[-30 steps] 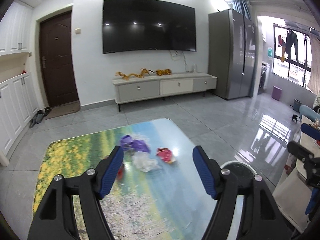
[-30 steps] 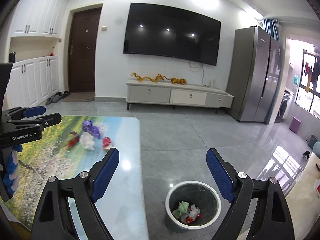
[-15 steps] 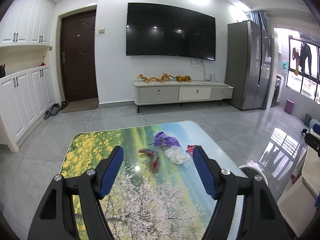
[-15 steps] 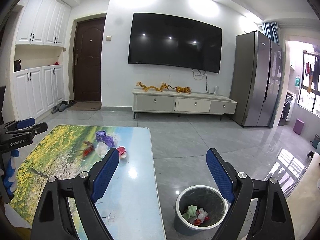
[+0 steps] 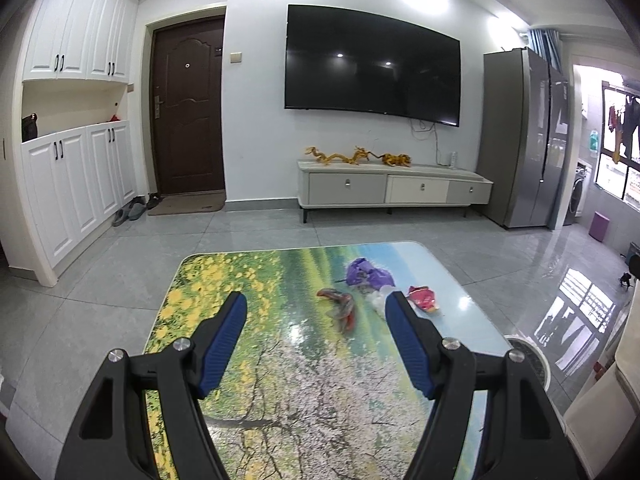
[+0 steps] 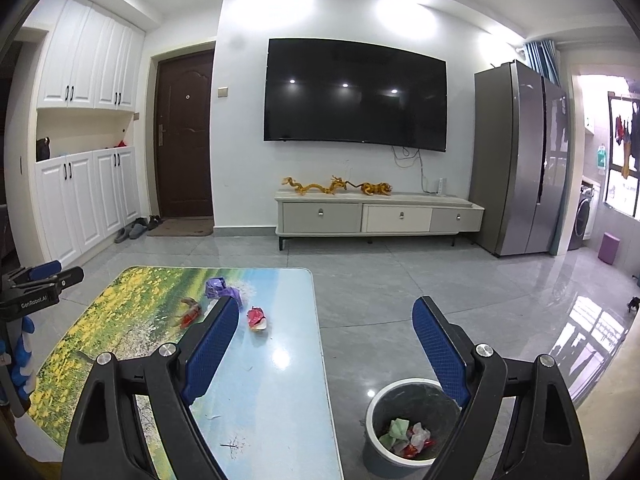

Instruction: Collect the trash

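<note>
Four scraps lie bunched toward the far right of the counter (image 5: 248, 360): a purple wrapper (image 5: 366, 274), a red twisted wrapper (image 5: 340, 304), a clear crumpled plastic (image 5: 378, 300) and a red-and-white packet (image 5: 422, 298). Both the left claw (image 5: 316, 320) and the right claw (image 6: 322, 332) hang empty with jaws apart, the bin (image 6: 376, 412) on the floor beside the counter. The scraps look light, soft and crinkly, likely to slide on the glossy top, so pinching a raised fold of each seems best.
</note>
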{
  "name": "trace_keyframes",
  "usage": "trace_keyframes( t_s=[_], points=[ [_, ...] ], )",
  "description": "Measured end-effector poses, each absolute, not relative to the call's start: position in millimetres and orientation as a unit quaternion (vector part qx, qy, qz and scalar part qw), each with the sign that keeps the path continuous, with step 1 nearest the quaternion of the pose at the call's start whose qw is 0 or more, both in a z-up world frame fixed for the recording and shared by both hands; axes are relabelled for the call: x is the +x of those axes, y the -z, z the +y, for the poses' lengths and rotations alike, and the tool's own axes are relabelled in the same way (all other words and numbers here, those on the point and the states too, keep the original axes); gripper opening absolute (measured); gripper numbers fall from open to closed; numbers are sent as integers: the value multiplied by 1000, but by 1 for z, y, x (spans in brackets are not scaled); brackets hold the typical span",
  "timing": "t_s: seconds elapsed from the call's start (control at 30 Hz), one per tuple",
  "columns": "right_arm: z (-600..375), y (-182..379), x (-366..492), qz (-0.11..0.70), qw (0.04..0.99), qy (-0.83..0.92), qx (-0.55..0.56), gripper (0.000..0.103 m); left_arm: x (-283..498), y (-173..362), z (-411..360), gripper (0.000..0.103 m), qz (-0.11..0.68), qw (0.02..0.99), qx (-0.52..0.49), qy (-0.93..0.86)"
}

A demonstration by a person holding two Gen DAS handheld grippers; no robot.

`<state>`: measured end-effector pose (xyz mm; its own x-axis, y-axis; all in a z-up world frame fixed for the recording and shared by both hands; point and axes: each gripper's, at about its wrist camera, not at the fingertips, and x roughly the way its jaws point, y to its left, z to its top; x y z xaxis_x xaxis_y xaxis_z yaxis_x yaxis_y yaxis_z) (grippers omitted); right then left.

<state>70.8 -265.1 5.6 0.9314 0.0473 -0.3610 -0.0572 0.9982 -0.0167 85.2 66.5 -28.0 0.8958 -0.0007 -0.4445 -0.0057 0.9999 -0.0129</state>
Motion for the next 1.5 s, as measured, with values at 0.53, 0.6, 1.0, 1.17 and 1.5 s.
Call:
trace_keyframes(
  t_s=[0.53, 0.6, 1.0, 1.17, 1.5],
  points=[
    [-285, 5, 97, 196, 979, -54, 11, 83, 89, 34, 53, 70, 262, 965, -1, 24],
    [-285, 7, 103, 201, 978, -56, 11, 80, 96, 38, 48, 70, 269, 962, 0, 35],
    [-290, 28, 142, 240, 969, -56, 14, 69, 138, 58, 24, 70, 297, 951, -1, 84],
    [-290, 39, 157, 253, 965, -67, 21, 66, 157, 69, 18, 70, 317, 944, -3, 93],
    [-282, 76, 213, 298, 949, -102, 24, 59, 235, 109, -10, 70, 372, 920, -4, 124]
  ],
)
